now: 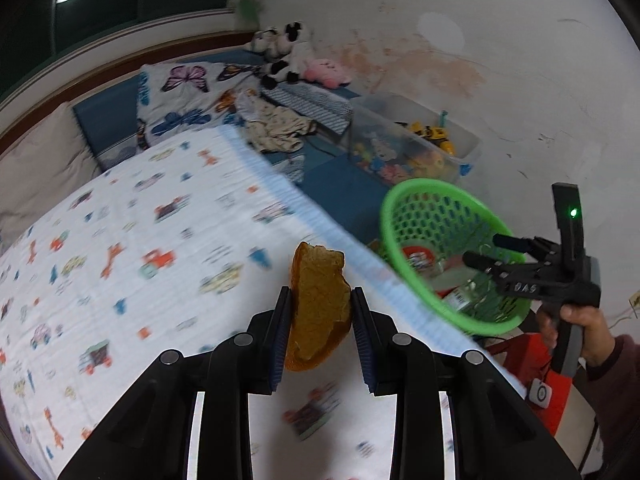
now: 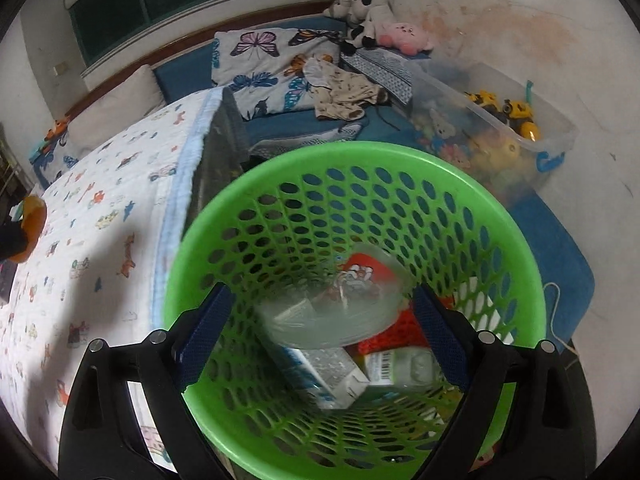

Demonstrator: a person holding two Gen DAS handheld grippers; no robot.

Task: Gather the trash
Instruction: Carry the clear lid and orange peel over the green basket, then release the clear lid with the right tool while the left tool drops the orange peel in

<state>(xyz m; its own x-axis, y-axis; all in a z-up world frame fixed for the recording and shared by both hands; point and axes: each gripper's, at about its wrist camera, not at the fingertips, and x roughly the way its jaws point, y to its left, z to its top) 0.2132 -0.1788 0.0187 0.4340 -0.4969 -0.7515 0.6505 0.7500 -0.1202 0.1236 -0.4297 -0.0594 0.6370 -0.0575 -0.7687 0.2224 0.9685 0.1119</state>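
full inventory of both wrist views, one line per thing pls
orange peel: 1, orange, clamped in left gripper above the bed
basket: 1, green, perforated, beside the bed
trash in basket: several, clear plastic, red wrapper, carton, bottle; count unclear
bed cover: 1, white with vehicle print
butterfly pillow: 1, white
plush toys: several, black-white and pink, far corner
toy bin: 1, clear, holds toys
left gripper: 1, black, blue pads
right gripper: 1, black, over the basket, jaws wide, nothing held
hand: 1, holding right gripper
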